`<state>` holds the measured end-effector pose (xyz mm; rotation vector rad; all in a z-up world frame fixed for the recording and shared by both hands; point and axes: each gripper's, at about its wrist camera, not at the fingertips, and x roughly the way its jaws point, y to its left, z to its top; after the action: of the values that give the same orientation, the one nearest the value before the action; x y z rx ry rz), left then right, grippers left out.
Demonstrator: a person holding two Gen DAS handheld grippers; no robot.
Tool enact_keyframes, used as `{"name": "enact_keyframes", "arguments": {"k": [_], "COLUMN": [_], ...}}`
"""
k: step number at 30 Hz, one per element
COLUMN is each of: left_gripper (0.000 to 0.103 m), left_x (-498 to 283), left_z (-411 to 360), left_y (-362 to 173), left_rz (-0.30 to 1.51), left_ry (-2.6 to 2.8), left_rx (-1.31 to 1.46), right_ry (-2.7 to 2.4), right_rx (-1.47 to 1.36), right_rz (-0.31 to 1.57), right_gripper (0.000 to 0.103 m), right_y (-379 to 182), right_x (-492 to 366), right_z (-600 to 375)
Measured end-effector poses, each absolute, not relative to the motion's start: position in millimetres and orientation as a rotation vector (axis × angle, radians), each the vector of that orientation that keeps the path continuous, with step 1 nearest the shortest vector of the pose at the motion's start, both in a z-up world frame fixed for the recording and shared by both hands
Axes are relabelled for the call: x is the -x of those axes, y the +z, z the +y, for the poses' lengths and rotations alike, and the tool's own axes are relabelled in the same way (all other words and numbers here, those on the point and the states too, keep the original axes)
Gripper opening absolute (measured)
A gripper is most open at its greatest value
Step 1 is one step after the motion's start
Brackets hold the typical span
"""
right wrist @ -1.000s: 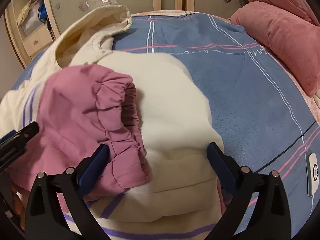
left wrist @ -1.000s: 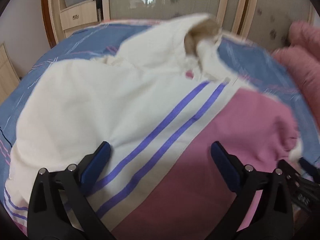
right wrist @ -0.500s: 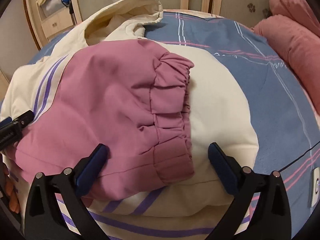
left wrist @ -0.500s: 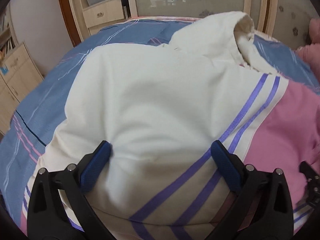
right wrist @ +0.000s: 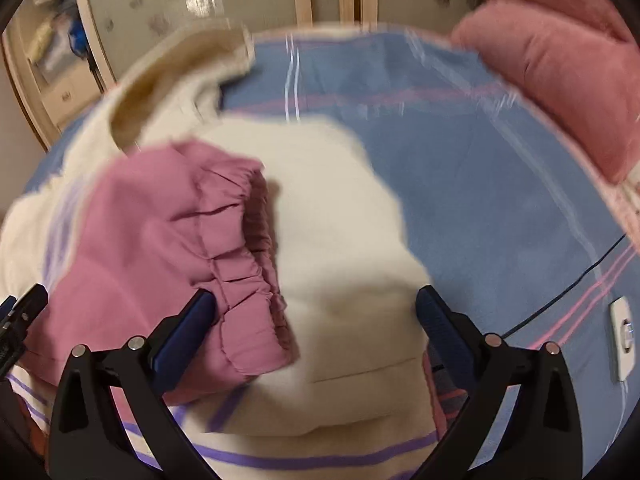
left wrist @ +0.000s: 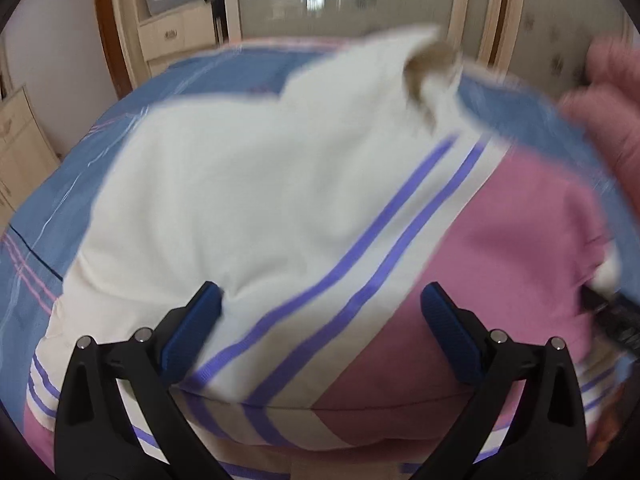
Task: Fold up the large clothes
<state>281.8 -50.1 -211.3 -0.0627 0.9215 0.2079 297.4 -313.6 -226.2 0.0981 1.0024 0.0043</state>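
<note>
Hoodie (left wrist: 248,200), cream with purple stripes and pink panels, is lying folded on the blue bedspread (left wrist: 60,216), filling the centre of your left wrist view; your left gripper (left wrist: 324,316) is hovering over it at lower centre, jaws spread apart, gripping nothing. Right wrist view: the pink cuffed sleeve (right wrist: 176,248) is resting across the cream body at centre left, pink pillows (right wrist: 560,92) are sitting upper right, and your right gripper (right wrist: 316,312) is hanging wide apart above the fabric.

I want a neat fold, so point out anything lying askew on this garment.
The pink elastic-cuffed sleeve lies bunched and slanted across the cream, pink and purple-striped hooded jacket, its cuff gaping open. The cream hood is crumpled to one side on the blue striped bedspread.
</note>
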Motion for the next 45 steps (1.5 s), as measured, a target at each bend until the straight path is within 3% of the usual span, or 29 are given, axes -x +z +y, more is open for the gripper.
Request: {"name": "enact_keyframes", "arguments": {"k": [7,13,19,24,28,32,38,45], "left_gripper": [0.101,0.101,0.101,0.101,0.101,0.101,0.101,0.101], "left_x": [-274,-248,-263,-266,-243,-258,-278,-273], "left_z": [-50,-46,-67,-64,-55,-52,-58,-54], "left_y": [-212,-185,-208,-210,-180,-192,-216,-220], "left_rz": [0.915,0.798,0.896,0.9,0.724,0.798,0.903,0.856], "left_ry": [0.203,0.102,0.128,0.132,0.075,0.09,0.122,0.114], "left_rx": [0.07,0.193,0.054,0.072,0.188,0.168,0.078,0.091], "right_ry": [0.003,0.051,0.065,0.046,0.034,0.035,0.028,0.045], "right_rx": [-0.077,-0.111,0.046,0.096,0.023,-0.002,0.045,0.04], "right_rz": [1.001,0.822,0.974,0.954,0.908,0.833,0.959,0.952], "right_gripper": [0.102,0.102,0.102,0.102,0.102,0.102,0.102,0.102], "right_y": [-222,-184,-226,-230,-214,-198,-229,-228], "right_x": [-294,-271,-289,-288,-281,-272,-292,-293], "right_z": [-312,-308,-282,-276,-284,-286,-285,-288]}}
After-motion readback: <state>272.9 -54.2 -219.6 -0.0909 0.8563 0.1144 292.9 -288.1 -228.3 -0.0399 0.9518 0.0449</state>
